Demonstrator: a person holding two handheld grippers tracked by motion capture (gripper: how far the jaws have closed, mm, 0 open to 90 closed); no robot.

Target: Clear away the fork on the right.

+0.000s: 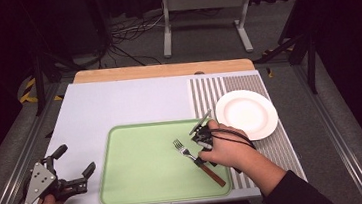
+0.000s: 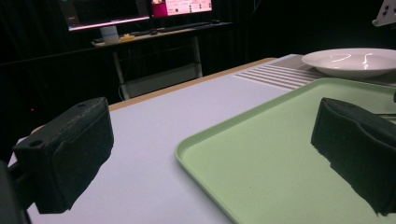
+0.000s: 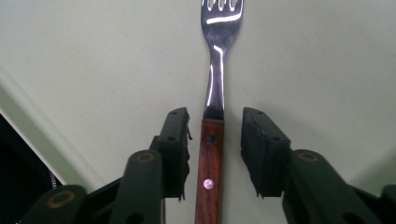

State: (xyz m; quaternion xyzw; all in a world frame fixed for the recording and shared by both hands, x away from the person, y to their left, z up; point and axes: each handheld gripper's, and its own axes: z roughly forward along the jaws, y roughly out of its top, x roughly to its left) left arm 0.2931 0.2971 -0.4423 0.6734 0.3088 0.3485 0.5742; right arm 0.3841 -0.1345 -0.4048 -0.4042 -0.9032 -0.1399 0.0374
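The right tongs (image 3: 215, 154) stand spread astride the wooden handle of the fork (image 3: 215, 116), pads clear, on the green tray (image 1: 141, 176); light, stiff and slick at the steel, it grips best by the handle, tray rim close, left tongs (image 1: 77, 164) spread idle.

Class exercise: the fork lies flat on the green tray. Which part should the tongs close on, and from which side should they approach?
Probably the wooden handle: it is straight, thicker and less slippery-looking than the shiny steel neck. The fork lies flat on the tray, so come from above, one pad on each long edge. The right tongs already straddle it just below the neck, pads not touching.
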